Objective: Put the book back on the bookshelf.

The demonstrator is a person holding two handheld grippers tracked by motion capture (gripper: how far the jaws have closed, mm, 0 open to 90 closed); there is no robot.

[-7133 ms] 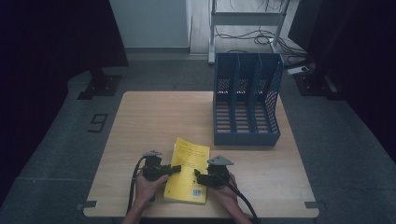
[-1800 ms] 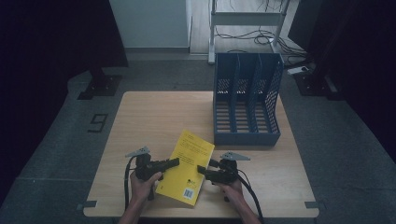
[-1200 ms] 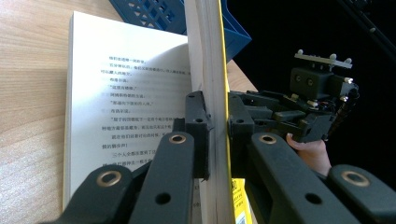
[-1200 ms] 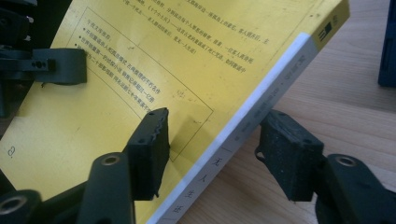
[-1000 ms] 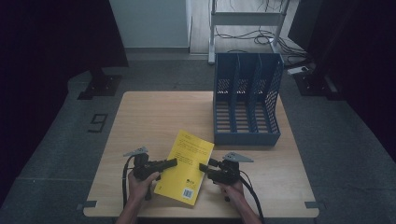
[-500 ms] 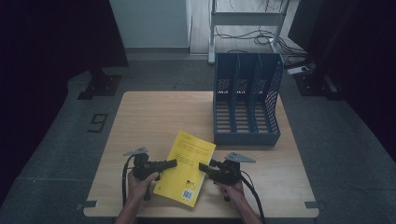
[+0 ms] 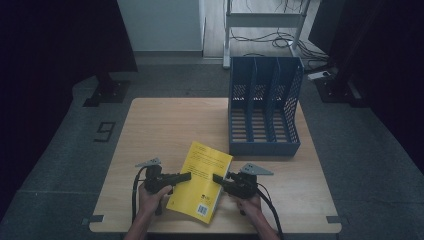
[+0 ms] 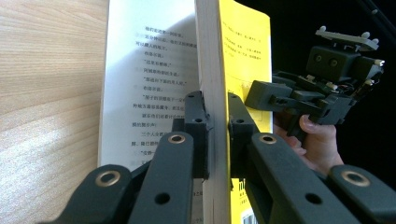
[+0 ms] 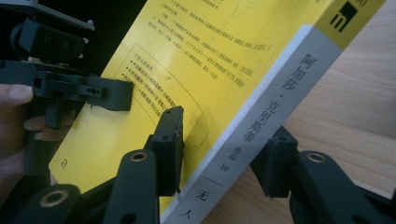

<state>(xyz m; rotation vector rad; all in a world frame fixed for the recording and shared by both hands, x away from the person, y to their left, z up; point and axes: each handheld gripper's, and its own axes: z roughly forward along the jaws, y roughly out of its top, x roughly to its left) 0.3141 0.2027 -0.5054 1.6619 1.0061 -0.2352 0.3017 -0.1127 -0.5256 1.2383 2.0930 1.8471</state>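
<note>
A yellow paperback book (image 7: 200, 182) is held just above the near edge of the wooden table (image 7: 165, 125), tilted between both grippers. My left gripper (image 7: 187, 176) is shut on its open edge. In the left gripper view its pads (image 8: 196, 121) clamp the page block and yellow cover (image 8: 245, 56), while one white printed leaf (image 8: 149, 70) splays off to the side. My right gripper (image 7: 216, 177) has just been closing on the spine side. In the right gripper view one pad (image 9: 170, 135) lies on the yellow cover (image 9: 210, 56), the other under the white spine (image 9: 280, 74).
A blue three-slot file holder (image 7: 264, 148) stands at the table's back right, its open side facing me. Bare wood stretches over the table's left and far parts. Beyond the table are dark floor, a metal rack's legs and cables.
Seven seconds ago both grippers sat closer together on the flat book; since then it has been raised and turned slightly. Over the last second the right jaws have narrowed onto the spine; the hands stayed put.
</note>
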